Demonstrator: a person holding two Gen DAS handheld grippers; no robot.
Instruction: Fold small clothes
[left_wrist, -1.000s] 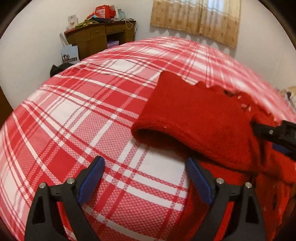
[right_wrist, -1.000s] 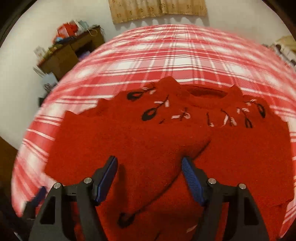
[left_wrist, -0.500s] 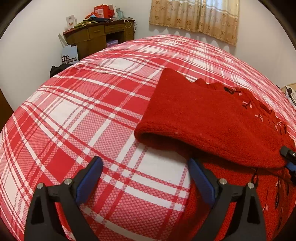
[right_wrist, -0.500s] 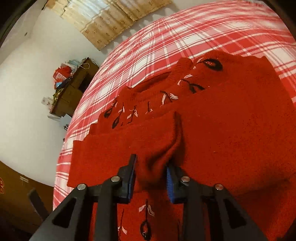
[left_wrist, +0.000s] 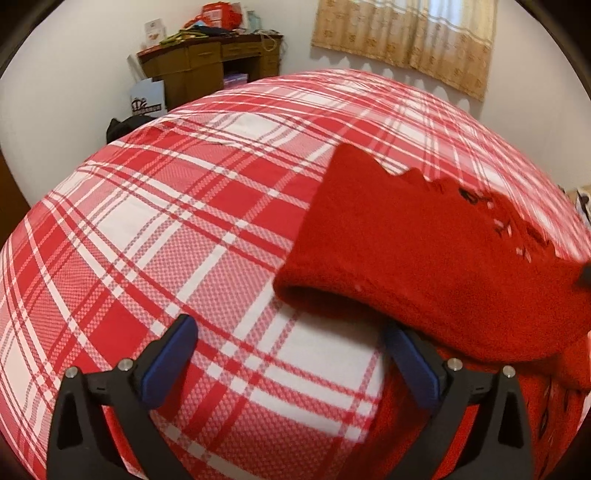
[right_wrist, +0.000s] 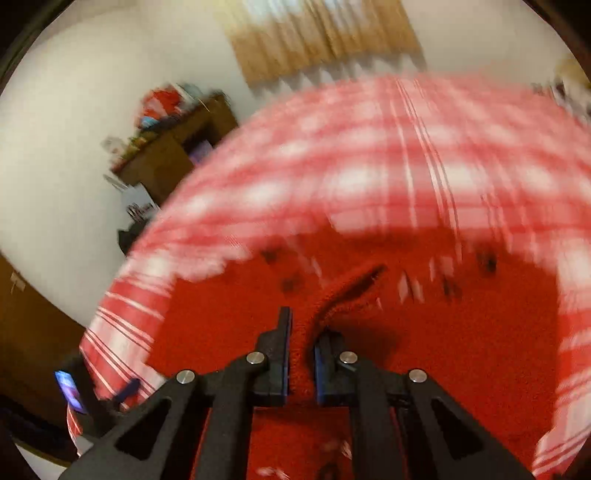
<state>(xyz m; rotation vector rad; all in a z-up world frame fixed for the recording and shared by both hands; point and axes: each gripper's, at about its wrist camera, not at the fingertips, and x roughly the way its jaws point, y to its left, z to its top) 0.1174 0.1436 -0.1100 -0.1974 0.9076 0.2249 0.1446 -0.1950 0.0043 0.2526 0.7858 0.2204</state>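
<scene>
A small red knit sweater (left_wrist: 424, 258) with black and white embroidery lies on a red and white plaid bed (left_wrist: 184, 221). One sleeve is folded across its body. My left gripper (left_wrist: 291, 354) is open and empty, low over the bedsheet by the sweater's left edge; the sleeve fold overhangs its right finger. My right gripper (right_wrist: 302, 350) is shut on a raised fold of the sweater (right_wrist: 443, 350) and lifts it. The right wrist view is motion-blurred.
A wooden desk (left_wrist: 210, 70) with clutter on top stands by the far wall, with a white paper bag (left_wrist: 147, 99) beside it. Beige curtains (left_wrist: 406, 40) hang at the back. The left gripper (right_wrist: 74, 391) shows at the right wrist view's lower left.
My right gripper has closed on the folded sleeve and is lifting and swinging it. The left gripper has barely moved and stays open.
</scene>
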